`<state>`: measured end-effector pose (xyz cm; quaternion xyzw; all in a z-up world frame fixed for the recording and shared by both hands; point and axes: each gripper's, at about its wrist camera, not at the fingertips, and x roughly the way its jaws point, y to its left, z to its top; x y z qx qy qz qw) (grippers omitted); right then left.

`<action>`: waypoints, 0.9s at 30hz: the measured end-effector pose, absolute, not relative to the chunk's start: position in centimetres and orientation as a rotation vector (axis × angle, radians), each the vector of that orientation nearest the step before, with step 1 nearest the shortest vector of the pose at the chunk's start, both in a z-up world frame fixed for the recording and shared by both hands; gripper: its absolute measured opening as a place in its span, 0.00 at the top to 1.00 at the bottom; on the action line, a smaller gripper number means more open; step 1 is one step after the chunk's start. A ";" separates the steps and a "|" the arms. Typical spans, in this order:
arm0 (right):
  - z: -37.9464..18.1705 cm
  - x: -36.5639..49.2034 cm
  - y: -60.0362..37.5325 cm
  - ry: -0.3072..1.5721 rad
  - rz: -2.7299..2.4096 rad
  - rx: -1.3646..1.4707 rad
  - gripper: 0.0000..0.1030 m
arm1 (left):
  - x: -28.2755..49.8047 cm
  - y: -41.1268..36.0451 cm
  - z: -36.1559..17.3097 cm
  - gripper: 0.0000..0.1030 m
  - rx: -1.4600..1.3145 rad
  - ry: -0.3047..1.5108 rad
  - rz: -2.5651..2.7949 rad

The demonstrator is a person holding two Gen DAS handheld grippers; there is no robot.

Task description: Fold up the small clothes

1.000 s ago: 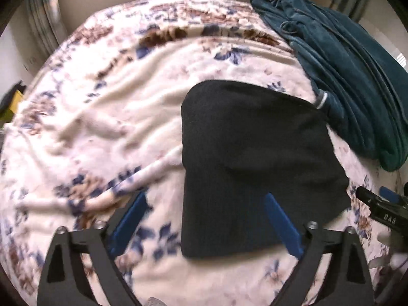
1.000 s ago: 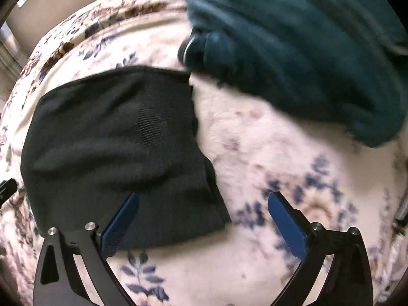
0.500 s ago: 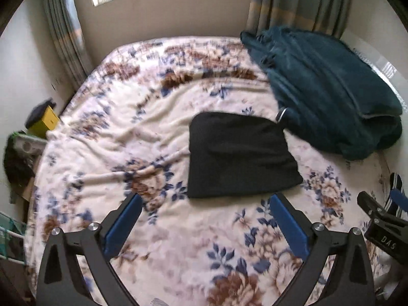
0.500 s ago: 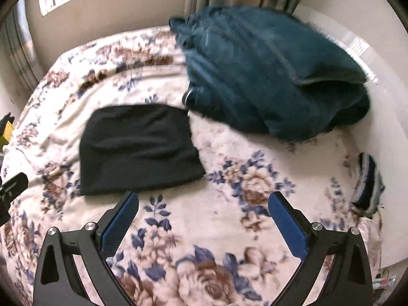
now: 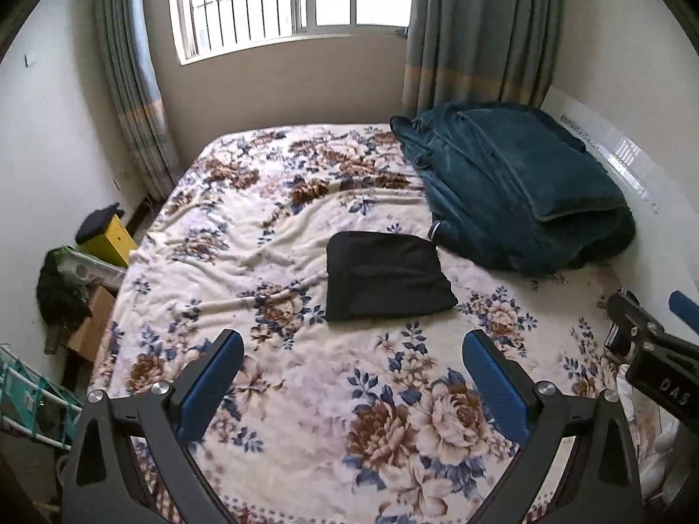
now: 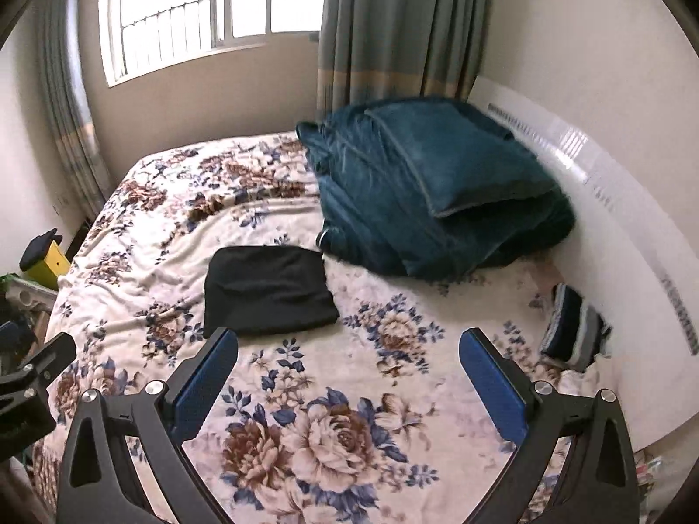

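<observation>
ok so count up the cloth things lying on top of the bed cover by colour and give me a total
Black: 1, the folded black knit garment
Teal: 1, the bulky folded teal fleece blanket
Dark and grey striped: 1, the small striped folded piece beside the white wall panel
Total: 3

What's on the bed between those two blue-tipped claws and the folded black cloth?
Nothing but bare floral blanket. In both wrist views the left gripper and right gripper, both open, have only flower print before the black cloth.

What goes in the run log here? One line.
black garment: folded, on bed | left gripper: open | right gripper: open
</observation>
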<state>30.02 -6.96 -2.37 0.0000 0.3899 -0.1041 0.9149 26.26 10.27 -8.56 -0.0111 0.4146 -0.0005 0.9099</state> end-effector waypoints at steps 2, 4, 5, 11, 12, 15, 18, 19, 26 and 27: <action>0.2 27.7 -6.8 0.778 -0.207 -0.007 0.00 | 24.7 10.3 -7.0 0.01 -0.031 0.844 -0.003; 2.5 25.5 -6.7 0.753 -0.204 -0.015 0.00 | 23.2 10.1 -5.8 0.01 -0.020 0.828 0.001; 3.2 24.8 -6.6 0.745 -0.203 -0.018 0.00 | 22.5 10.1 -5.0 0.01 -0.020 0.821 0.002; 7.4 20.5 -6.0 0.718 -0.176 -0.010 0.00 | 20.0 10.3 -2.6 0.01 -0.009 0.771 0.013; 7.7 20.0 -6.0 0.715 -0.174 -0.007 0.00 | 19.7 10.4 -2.3 0.01 -0.007 0.763 0.021; 8.2 19.1 -6.0 0.711 -0.167 0.000 0.00 | 19.1 10.7 -1.9 0.01 -0.005 0.757 0.028; 8.2 18.9 -6.3 0.718 -0.166 0.004 0.00 | 18.9 10.8 -1.9 0.01 -0.007 0.759 0.027; 8.3 18.7 -6.3 0.719 -0.168 0.008 0.00 | 18.7 10.9 -1.9 0.01 -0.009 0.759 0.025; 7.6 19.6 -7.0 0.735 -0.157 0.004 0.00 | 18.7 10.7 -2.4 0.00 -0.010 0.774 0.035; 7.5 19.7 -7.0 0.734 -0.155 0.001 0.00 | 18.8 10.7 -2.4 0.00 -0.009 0.775 0.038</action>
